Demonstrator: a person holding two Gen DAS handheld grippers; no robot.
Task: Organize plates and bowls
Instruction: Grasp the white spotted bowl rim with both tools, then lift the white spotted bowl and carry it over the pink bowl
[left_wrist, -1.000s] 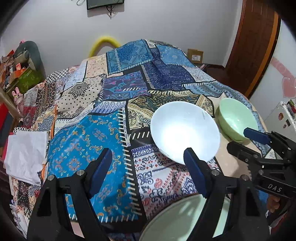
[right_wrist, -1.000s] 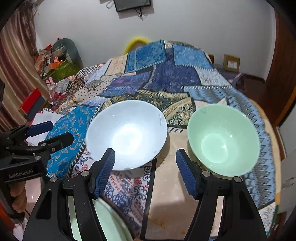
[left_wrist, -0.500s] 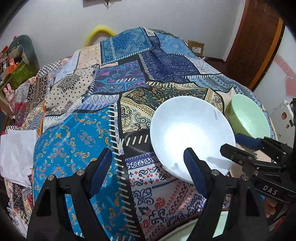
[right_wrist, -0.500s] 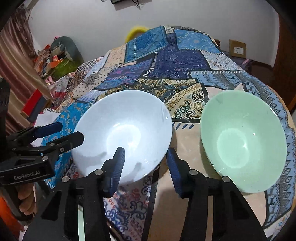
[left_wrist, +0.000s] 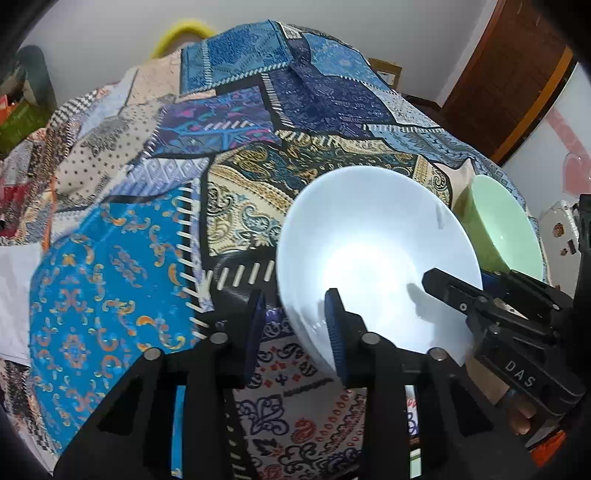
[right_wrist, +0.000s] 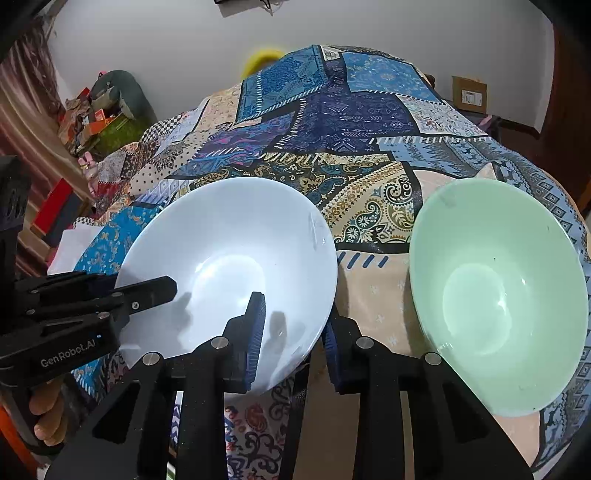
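A white bowl (left_wrist: 376, 254) sits on the patchwork tablecloth (left_wrist: 122, 280). It also shows in the right wrist view (right_wrist: 236, 266). My left gripper (left_wrist: 295, 325) has its jaws narrowed around the bowl's near-left rim, one finger outside and one inside. My right gripper (right_wrist: 293, 332) straddles the bowl's near-right rim the same way. Each gripper appears in the other's view, the right one (left_wrist: 480, 295) and the left one (right_wrist: 140, 295), both at the rim. A light green bowl (right_wrist: 495, 295) stands just right of the white one, also seen in the left wrist view (left_wrist: 498, 229).
The cloth covers a round table (right_wrist: 369, 302) whose bare tan top shows between the bowls. A wooden door (left_wrist: 517, 74) stands at the far right. Clutter and boxes (right_wrist: 92, 118) lie on the floor at the far left.
Both grippers moved in toward the white bowl and their jaws narrowed from wide open onto its rim. The bowl looks larger and closer in both views.
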